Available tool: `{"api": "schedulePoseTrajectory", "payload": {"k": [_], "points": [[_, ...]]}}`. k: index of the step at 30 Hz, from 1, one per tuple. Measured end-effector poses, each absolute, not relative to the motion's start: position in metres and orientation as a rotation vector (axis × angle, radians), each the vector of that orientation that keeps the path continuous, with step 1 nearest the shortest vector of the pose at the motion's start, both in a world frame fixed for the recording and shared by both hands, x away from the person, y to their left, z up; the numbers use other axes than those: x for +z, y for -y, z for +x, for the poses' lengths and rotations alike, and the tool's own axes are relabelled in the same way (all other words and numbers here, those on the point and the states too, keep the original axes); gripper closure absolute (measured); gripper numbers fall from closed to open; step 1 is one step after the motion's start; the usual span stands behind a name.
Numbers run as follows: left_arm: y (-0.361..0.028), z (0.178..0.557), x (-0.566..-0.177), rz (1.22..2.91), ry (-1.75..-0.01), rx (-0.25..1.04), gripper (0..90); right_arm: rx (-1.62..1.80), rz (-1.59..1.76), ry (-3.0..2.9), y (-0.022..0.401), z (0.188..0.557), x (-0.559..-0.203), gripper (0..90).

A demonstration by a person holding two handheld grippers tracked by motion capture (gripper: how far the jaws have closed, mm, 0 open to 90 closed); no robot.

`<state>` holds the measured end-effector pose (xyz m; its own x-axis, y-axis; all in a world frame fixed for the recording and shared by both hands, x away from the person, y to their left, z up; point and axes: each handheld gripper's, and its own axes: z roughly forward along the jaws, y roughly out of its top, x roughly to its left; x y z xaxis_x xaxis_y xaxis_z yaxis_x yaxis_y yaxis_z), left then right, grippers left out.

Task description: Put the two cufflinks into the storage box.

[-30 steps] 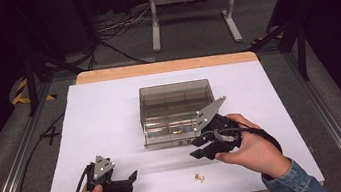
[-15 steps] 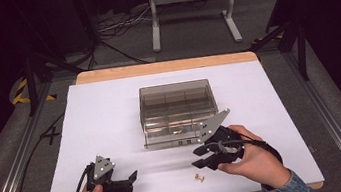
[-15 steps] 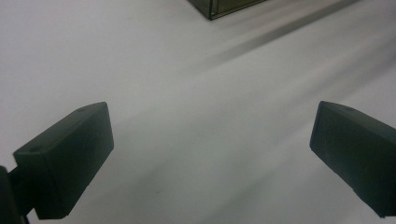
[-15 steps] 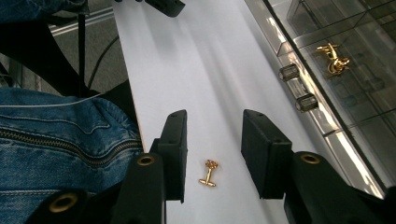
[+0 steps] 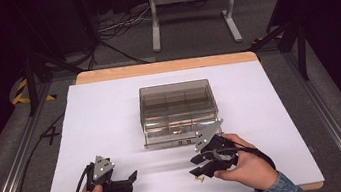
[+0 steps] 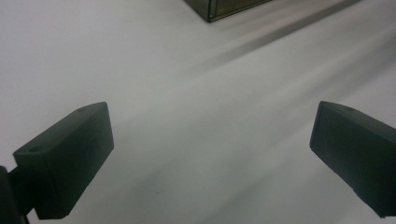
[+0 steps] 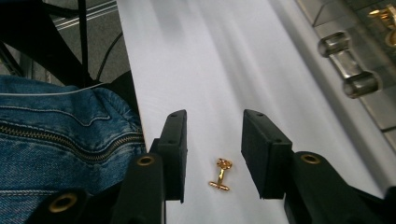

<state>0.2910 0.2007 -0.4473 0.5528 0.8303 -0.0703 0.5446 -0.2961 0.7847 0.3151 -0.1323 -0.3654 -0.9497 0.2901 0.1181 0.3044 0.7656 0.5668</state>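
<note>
A small gold cufflink (image 7: 221,174) lies on the white table sheet (image 5: 106,120) near the front edge; in the high view the cufflink (image 5: 201,178) sits just under the right jaw tips. My right gripper (image 7: 215,126) is low over it, open, with one jaw on each side and neither pad touching it. In the high view the right gripper (image 5: 197,168) points left and toward the front. My left gripper (image 5: 130,179) rests at the front left, open. In its own view the left gripper (image 6: 212,116) has only bare sheet between its jaws.
A clear smoky compartment box (image 5: 177,106) stands mid-table, just behind my right hand; its clear handle (image 7: 348,65) and a gold piece (image 7: 385,16) inside it show in the right gripper view. A denim sleeve (image 7: 56,135) lies at the table's front edge. The box corner (image 6: 224,7) lies far ahead of the left jaws.
The right gripper has come down and toward the front edge, so its jaws now straddle the gold cufflink. The left gripper has stayed put.
</note>
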Motion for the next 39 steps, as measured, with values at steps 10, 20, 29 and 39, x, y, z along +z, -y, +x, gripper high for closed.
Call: {"api": "schedulePoseTrajectory", "payload": {"k": [10,20,29,39], "points": [[-0.2,0.291,-0.447,1.986,-1.105,0.453,0.4,-0.874,-0.494,2.93,0.127,0.314,-0.385,61.0],[-0.2,0.291,-0.447,1.986,-1.105,0.451,0.4,-0.784,-0.517,2.942,0.124,0.316,-0.399,61.6],[-0.2,0.291,-0.447,1.986,-1.105,0.451,0.4,-0.708,-0.571,2.966,0.124,0.32,-0.409,64.4],[-0.2,0.291,-0.447,1.986,-1.105,0.45,0.4,-0.612,-0.588,3.014,0.12,0.32,-0.419,69.8]]}}
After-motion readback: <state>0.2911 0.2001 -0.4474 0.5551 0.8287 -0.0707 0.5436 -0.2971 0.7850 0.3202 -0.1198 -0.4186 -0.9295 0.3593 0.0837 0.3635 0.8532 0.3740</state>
